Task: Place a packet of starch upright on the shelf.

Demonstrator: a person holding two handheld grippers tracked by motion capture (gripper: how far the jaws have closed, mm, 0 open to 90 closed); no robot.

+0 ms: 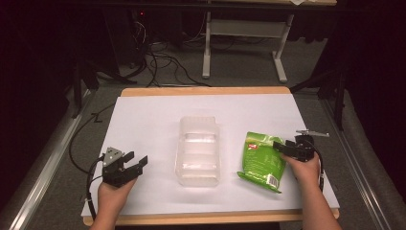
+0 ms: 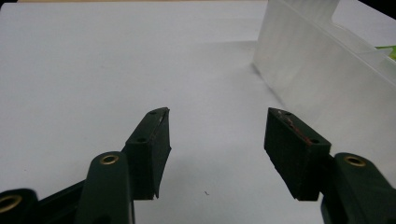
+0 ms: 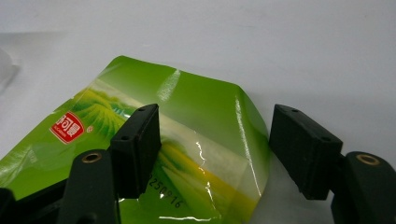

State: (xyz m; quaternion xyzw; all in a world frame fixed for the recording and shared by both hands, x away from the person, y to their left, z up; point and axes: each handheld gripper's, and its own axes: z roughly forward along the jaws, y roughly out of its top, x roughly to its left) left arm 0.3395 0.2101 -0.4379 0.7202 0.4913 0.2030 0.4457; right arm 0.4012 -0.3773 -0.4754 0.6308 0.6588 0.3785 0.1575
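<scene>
I held my left gripper (image 1: 135,164) at the near left of the white table sheet (image 1: 143,115), its 2 black jaws spread wide with nothing between them. They pointed to the right and a little away from me, toward the clear plastic rectangular container (image 1: 198,149). In the left gripper view, that gripper (image 2: 217,140) had bare white sheet (image 2: 93,70) under the gap, and the frosted side wall of the container (image 2: 317,70) stood apart from it at the right.

The container sat in the middle of the table, its long axis running from near to far, with the far end slightly narrower.

The shiny green foil snack bag (image 1: 261,160) lay flat to the right of the container, close to it but apart. Its long axis also ran near to far, tilted a little, with the near end toward me and its red label near the far left corner.

My right gripper (image 1: 283,149) was at the right edge of that bag, pointing left. In the right gripper view, the gripper (image 3: 215,140) was spread open around the bag's edge: the 1 jaw on the left lay over the green foil (image 3: 196,121), the other stood just off the edge over the white sheet (image 3: 303,46). The jaws were not pressed on the bag.
</scene>
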